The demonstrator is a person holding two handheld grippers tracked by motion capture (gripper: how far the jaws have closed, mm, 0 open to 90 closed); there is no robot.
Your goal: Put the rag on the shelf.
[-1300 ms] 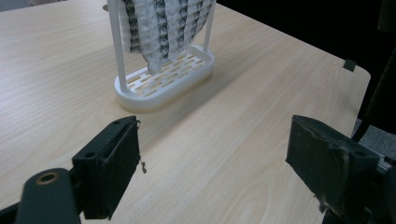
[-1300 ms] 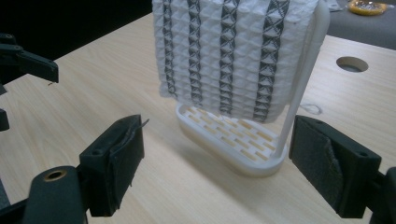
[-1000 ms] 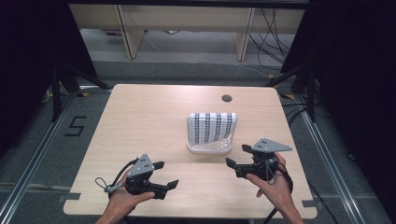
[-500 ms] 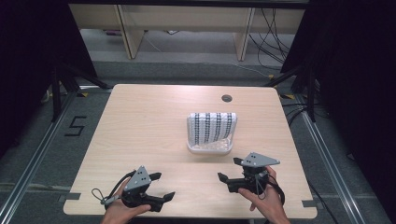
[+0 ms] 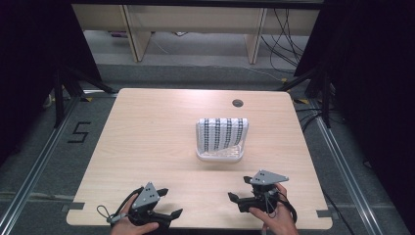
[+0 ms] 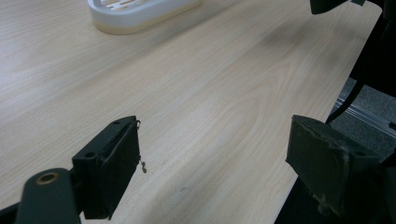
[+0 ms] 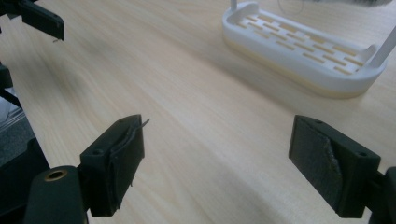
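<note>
A white slotted rack [image 5: 220, 155] stands at the table's middle, with a black-and-white striped cloth [image 5: 222, 133] draped over its upright frame. My left gripper [image 5: 170, 202] is held near the front edge, left of centre, open and empty. My right gripper [image 5: 238, 188] sits near the front edge below the rack, also open and empty. In the left gripper view the jaws [image 6: 215, 158] stand wide apart over bare wood, with the rack's base [image 6: 140, 11] far ahead. The right gripper view has open jaws [image 7: 217, 158] and the slotted rack [image 7: 303, 51] ahead to the right.
The light wooden table [image 5: 147, 137] has a round cable hole [image 5: 238, 103] at the back right. A "5" marker [image 5: 78, 132] is taped on the floor to the left. Wooden shelf legs and cables lie beyond the far edge.
Both grippers have drawn back toward the table's near edge, away from the rack. Both stayed open and empty. The rack and cloth have not moved.
</note>
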